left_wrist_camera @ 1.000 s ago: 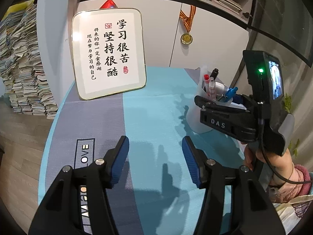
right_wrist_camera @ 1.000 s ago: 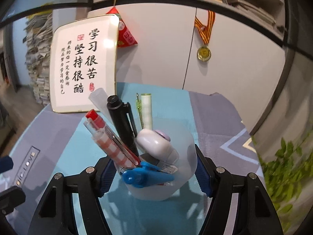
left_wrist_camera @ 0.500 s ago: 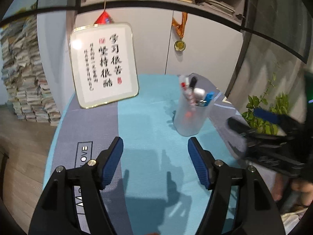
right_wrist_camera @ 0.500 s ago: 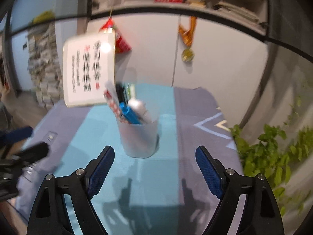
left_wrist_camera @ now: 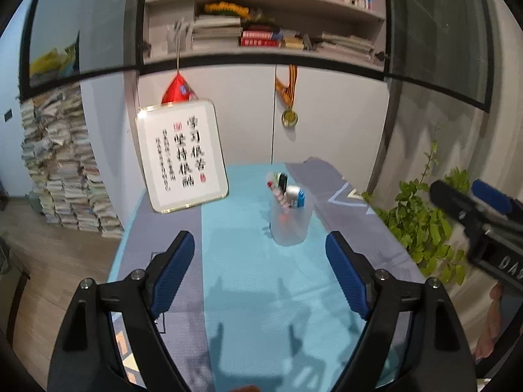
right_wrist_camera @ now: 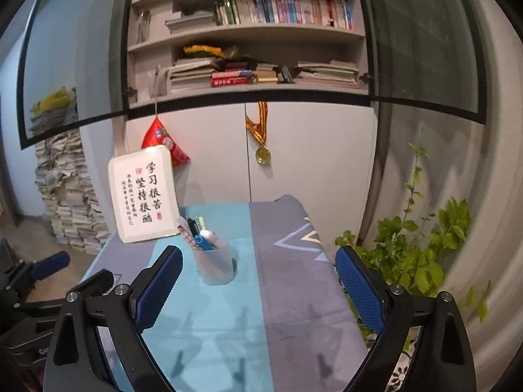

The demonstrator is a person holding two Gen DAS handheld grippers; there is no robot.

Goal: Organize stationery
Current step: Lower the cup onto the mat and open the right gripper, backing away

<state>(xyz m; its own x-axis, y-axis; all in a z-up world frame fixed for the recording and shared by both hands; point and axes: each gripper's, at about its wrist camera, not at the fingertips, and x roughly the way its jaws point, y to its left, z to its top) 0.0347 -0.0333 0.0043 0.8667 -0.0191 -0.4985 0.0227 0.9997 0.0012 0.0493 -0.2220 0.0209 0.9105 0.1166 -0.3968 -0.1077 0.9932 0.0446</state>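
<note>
The translucent cup [right_wrist_camera: 216, 266] of pens stood upright mid-table toward the far edge, evidently set down. Both the left gripper [left_wrist_camera: 260, 269] and right gripper [right_wrist_camera: 258, 289], fingers just spread wide and empty, hung clear of it.

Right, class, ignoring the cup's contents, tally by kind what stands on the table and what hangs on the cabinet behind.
Translucent pen cup: 1
Framed calligraphy sign: 1
Medal on ribbon: 1
Red hanging pouch: 1
Total: 4
</note>
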